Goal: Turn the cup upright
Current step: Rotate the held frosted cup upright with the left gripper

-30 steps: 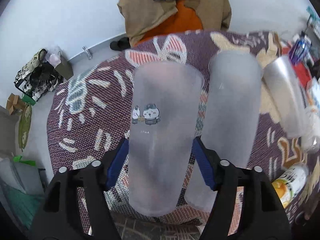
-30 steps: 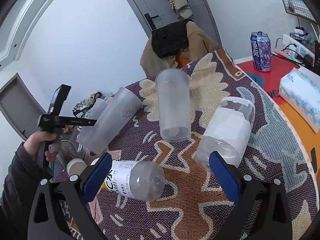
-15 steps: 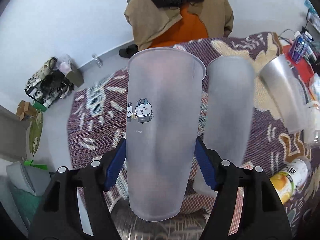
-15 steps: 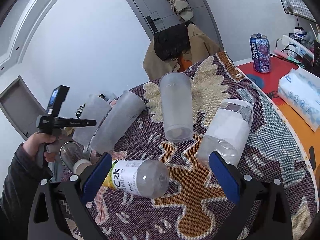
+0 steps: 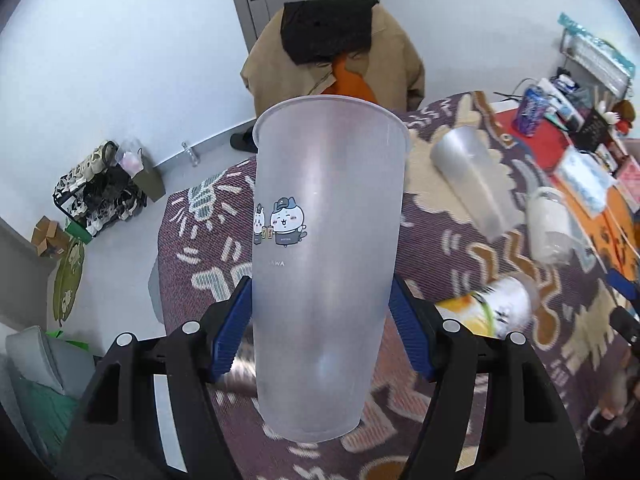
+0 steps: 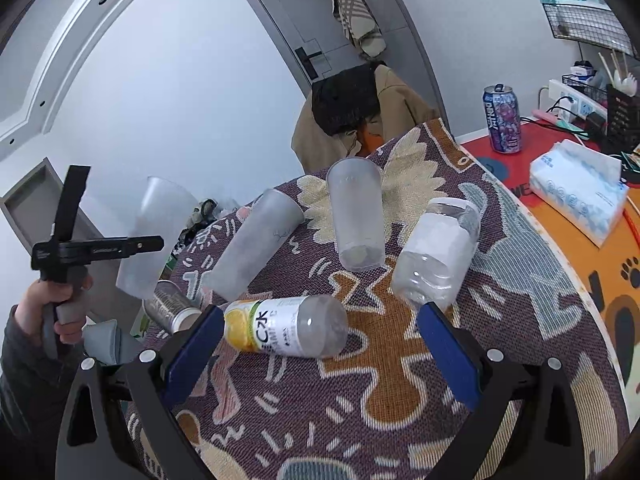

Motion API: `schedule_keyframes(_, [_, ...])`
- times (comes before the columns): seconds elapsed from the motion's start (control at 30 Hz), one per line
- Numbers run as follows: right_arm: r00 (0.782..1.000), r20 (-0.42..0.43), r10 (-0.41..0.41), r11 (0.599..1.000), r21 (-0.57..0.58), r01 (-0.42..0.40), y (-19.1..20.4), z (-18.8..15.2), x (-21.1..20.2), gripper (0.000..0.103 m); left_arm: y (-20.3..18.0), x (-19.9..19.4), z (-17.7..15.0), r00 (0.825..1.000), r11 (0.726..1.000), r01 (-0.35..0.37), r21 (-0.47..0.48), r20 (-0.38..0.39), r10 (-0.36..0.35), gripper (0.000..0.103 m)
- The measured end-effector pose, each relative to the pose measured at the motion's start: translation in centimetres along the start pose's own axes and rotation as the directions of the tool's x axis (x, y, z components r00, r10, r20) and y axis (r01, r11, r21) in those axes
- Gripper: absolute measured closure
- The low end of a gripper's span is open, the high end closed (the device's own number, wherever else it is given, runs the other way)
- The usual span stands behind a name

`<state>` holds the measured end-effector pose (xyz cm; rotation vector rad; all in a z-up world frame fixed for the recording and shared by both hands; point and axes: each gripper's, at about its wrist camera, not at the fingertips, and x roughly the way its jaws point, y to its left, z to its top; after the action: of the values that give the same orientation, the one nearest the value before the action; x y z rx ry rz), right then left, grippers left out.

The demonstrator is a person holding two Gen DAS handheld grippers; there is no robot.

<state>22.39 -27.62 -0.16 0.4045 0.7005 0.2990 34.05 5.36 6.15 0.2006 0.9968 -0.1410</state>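
**Frosted cup held off the table in the left gripper**

The left gripper (image 5: 320, 320) had its blue-padded jaws clamped on the lower body of a tall frosted translucent plastic cup with a small cartoon print (image 5: 326, 248). The cup stood with its wide rim uppermost and its narrower base toward the camera. From the right wrist view the same cup (image 6: 154, 240) hung in the air past the left edge of the round table covered with a purple patterned woven cloth (image 6: 400, 400), clear of the surface and tilted slightly.

The right gripper (image 6: 320, 344) hovered low over the cloth with its jaws wide apart and nothing between them. Just ahead of it lay a clear plastic bottle with a yellow-and-white label (image 6: 284, 330) on its side. Beyond that lay two more frosted cups (image 6: 252, 246) (image 6: 356, 220) and a wide clear plastic jar with a white label (image 6: 438, 254), all on their sides.
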Motion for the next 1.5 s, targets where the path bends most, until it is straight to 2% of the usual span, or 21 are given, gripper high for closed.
schedule_keyframes(0.37, [1.000,0.023,0.008,1.000,0.002,-0.008,-0.2,-1.9,-4.1,0.008,-4.4,-6.4,-4.8,0.995,0.996,0.093,-0.018,0.049,-0.092,0.035])
schedule_keyframes(0.77, [1.000,0.011,0.005,1.000,0.017,-0.005,-2.4,-4.2,-6.5,0.008,-9.1,-7.8,-8.8,0.980,0.978,0.197,-0.065,0.027,-0.196,0.035])
schedule_keyframes(1.1, [1.000,-0.023,-0.011,0.999,0.041,0.012,-5.1,-6.4,-7.8,0.008,-14.5,-5.4,-12.2,0.952,0.951,0.298,-0.082,-0.041,-0.302,0.035])
schedule_keyframes(1.5, [0.998,-0.054,-0.045,0.996,0.073,0.049,-8.0,-8.5,-8.3,0.008,-18.4,0.2,-15.4,0.924,0.932,0.338,-0.132,-0.145,-0.355,0.035])
